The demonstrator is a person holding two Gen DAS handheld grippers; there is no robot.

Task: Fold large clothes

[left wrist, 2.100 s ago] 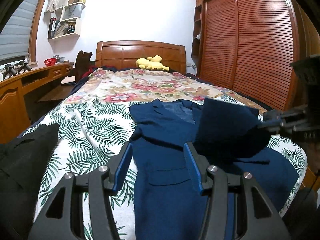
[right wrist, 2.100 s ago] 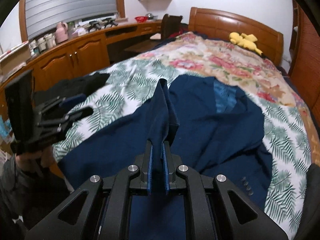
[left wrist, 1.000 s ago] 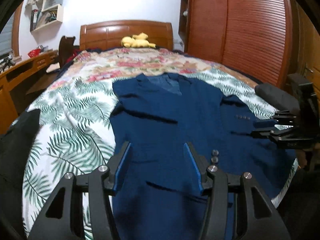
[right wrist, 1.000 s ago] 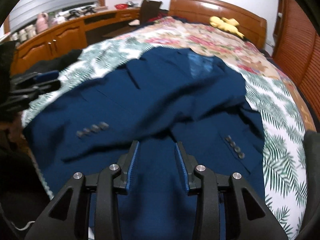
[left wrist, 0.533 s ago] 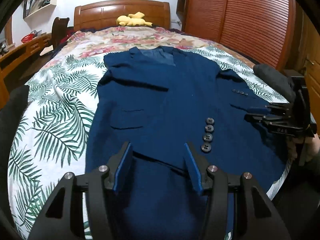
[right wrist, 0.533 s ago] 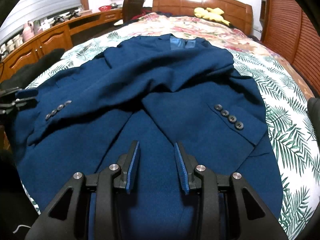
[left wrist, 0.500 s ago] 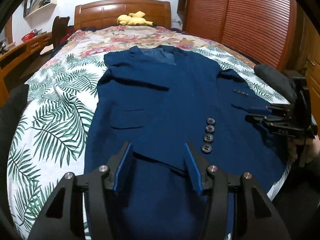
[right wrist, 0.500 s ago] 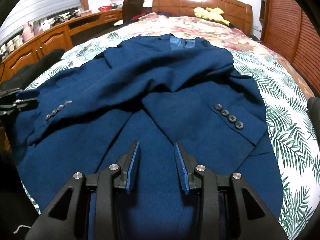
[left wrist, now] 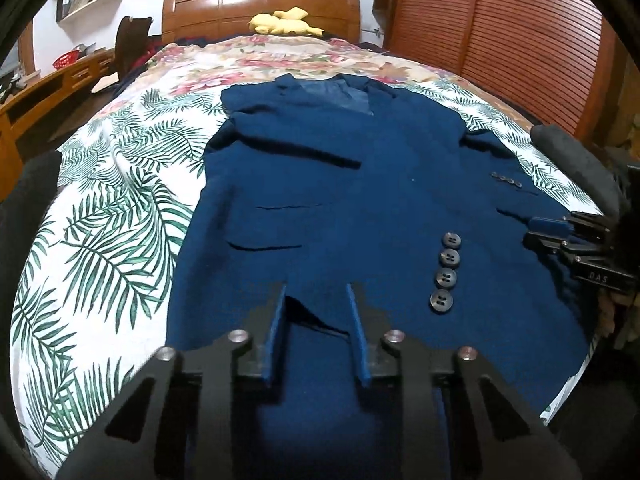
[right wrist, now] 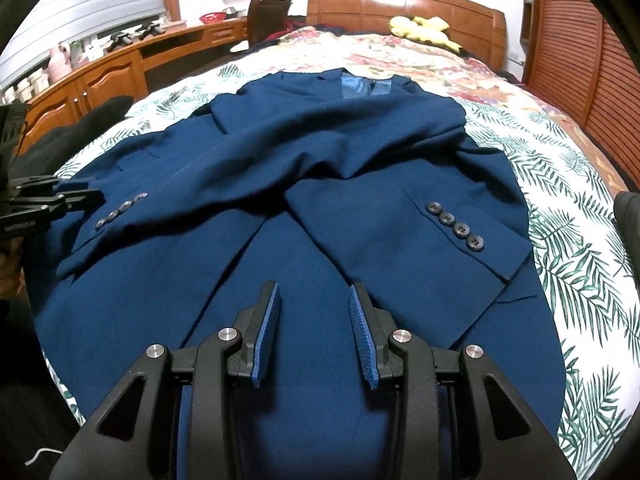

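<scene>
A navy blue suit jacket (left wrist: pixel 340 184) lies flat on the bed, collar toward the headboard, both sleeves folded across its front. In the right wrist view the jacket (right wrist: pixel 320 168) shows two cuffs with grey buttons (right wrist: pixel 456 226). My left gripper (left wrist: pixel 316 300) is open and empty, low over the jacket's hem. My right gripper (right wrist: pixel 314 300) is open and empty over the hem. The right gripper also shows at the right edge of the left wrist view (left wrist: pixel 560 236), and the left gripper at the left edge of the right wrist view (right wrist: pixel 60 200).
The bed has a leaf and flower print cover (left wrist: pixel 120 200) and a wooden headboard (left wrist: pixel 260 8) with a yellow plush toy (left wrist: pixel 284 22). A wooden desk (right wrist: pixel 120 68) runs along the left, a slatted wardrobe (left wrist: pixel 500 32) along the right. Dark clothing (right wrist: pixel 80 128) lies at the bed's left edge.
The right gripper let go of the sleeve it held up and opened; the sleeve now lies across the jacket. Both grippers moved down toward the hem. Little has moved in the last half second.
</scene>
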